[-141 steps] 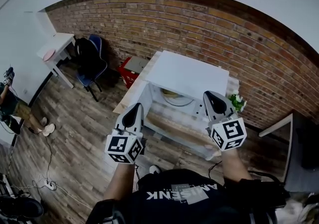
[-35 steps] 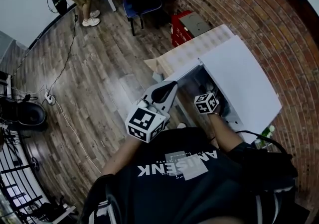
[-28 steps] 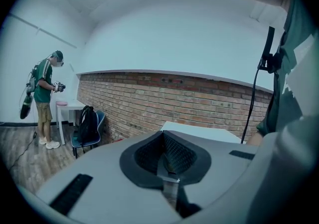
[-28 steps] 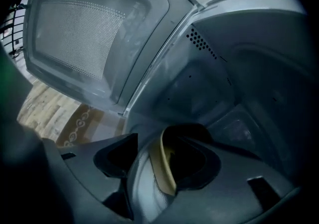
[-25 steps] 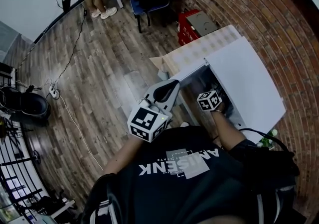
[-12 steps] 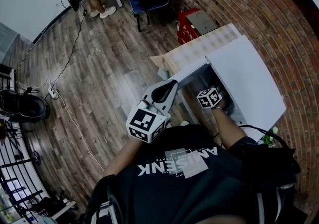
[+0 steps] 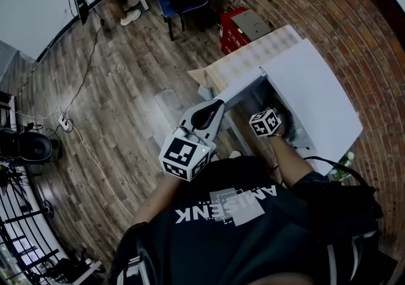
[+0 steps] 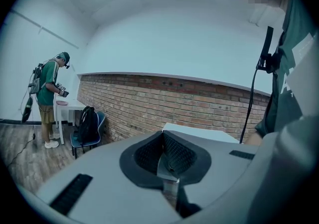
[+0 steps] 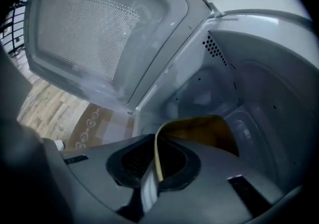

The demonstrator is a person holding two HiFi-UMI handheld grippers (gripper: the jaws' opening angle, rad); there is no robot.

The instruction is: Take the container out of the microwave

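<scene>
The right gripper (image 9: 155, 163) has just been closing and now pinches the rim of the container (image 9: 202, 131), which sits inside the microwave (image 9: 264, 68). Pulling it out remains. The left gripper (image 8: 164, 156), pressed together and empty, hangs outside.

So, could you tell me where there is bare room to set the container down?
The tabletop strip beside the microwave, toward the red box, is bare, and so is the microwave's flat top. Inside is tight: the right gripper, whose jaws have just been closing, pinches the container rim near the open door.
</scene>
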